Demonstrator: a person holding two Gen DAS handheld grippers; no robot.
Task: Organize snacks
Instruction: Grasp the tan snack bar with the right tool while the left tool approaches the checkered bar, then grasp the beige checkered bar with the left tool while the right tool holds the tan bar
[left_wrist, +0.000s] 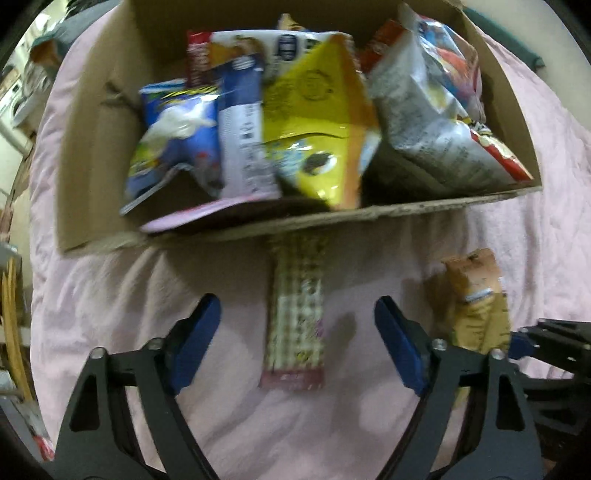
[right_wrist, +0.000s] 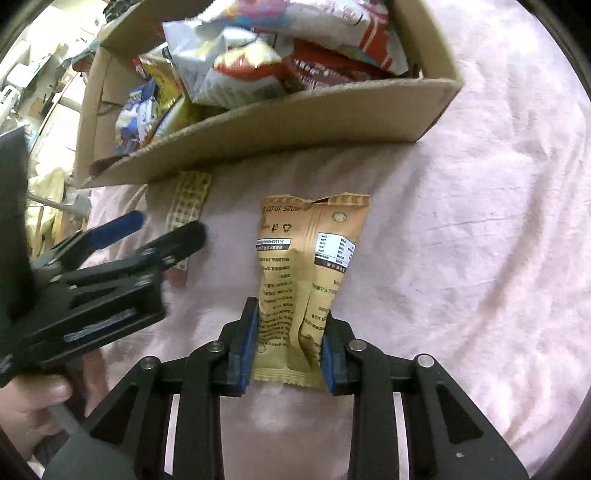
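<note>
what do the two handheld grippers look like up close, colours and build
Both match: the left gripper and right gripper have matte black linkage arms with triangular cut-outs, joined by round silver pivot pins. Each finger ends in a flat blue pad. No cables or markings are visible. A bare hand shows at the left gripper's handle; no sleeve is in view.

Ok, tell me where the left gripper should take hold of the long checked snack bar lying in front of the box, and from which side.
Grip the checked snack bar across its narrow width near the middle, coming straight down from above. It lies flat on the pink cloth, long axis pointing at the cardboard box, and the left gripper already stands open astride it, one pad at each long edge.
</note>
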